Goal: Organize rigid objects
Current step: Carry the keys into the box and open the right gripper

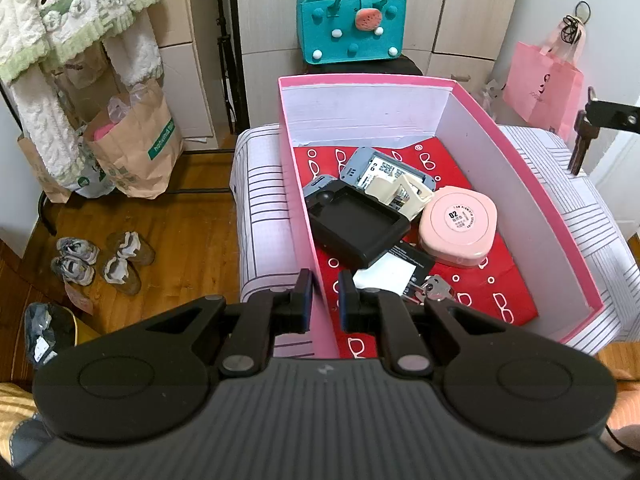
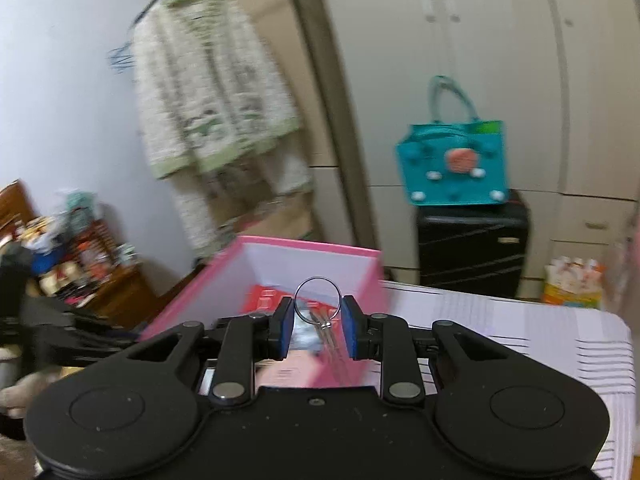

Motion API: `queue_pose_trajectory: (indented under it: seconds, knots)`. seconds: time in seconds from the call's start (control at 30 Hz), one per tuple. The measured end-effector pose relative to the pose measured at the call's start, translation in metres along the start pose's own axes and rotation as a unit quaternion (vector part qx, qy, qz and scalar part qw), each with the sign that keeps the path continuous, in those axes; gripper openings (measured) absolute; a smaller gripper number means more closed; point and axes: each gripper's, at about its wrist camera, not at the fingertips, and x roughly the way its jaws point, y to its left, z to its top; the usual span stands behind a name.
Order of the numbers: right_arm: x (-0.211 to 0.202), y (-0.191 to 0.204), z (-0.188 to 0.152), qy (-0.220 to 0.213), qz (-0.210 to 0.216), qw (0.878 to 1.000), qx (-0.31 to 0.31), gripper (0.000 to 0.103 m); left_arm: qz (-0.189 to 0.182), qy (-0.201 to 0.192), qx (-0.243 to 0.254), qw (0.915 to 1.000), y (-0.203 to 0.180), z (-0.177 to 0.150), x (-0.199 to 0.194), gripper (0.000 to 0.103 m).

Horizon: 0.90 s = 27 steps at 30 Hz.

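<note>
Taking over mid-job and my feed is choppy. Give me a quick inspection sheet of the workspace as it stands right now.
Surface: striped cloth under the pink box.
Job's things: in the box, black tray, pink round case, grey device, cream clip, keys.
Clutter: nothing seen on the cloth.
Grippers: left gripper straddles the box's left wall, empty; right gripper shut on key ring.
Cables: nothing seen.
Surroundings: teal bag, paper bags, shoes.

Even, soft indoor daylight; left wrist view sharp, with fisheye bending at edges. Right wrist view motion-blurred throughout, dark vignette in corners.
</note>
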Motion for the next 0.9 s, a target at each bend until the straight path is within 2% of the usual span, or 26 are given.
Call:
queue_pose_trajectory:
  seconds: [0.23,0.43,0.8,0.9]
  knots:
    - [0.015,0.045,0.004,0.018,0.059,0.997,-0.047,0.030,-0.001,-0.001,-0.001,1.0000,0.001,-0.001,-0.003,0.011]
    - [0.047,0.064,0.006,0.041,0.092,0.993,-0.057,0.030,0.002,-0.001,0.000,1.0000,-0.001,-0.001,-0.004,0.011]
    - [0.121,0.084,0.002,0.098,0.103,0.988,-0.057,0.031,-0.001,0.000,-0.002,1.0000,0.000,-0.002,-0.005,0.011]
    - [0.121,0.086,-0.001,0.088,0.099,0.990,-0.054,0.031,-0.003,0.000,-0.003,1.0000,0.000,-0.002,-0.005,0.011]
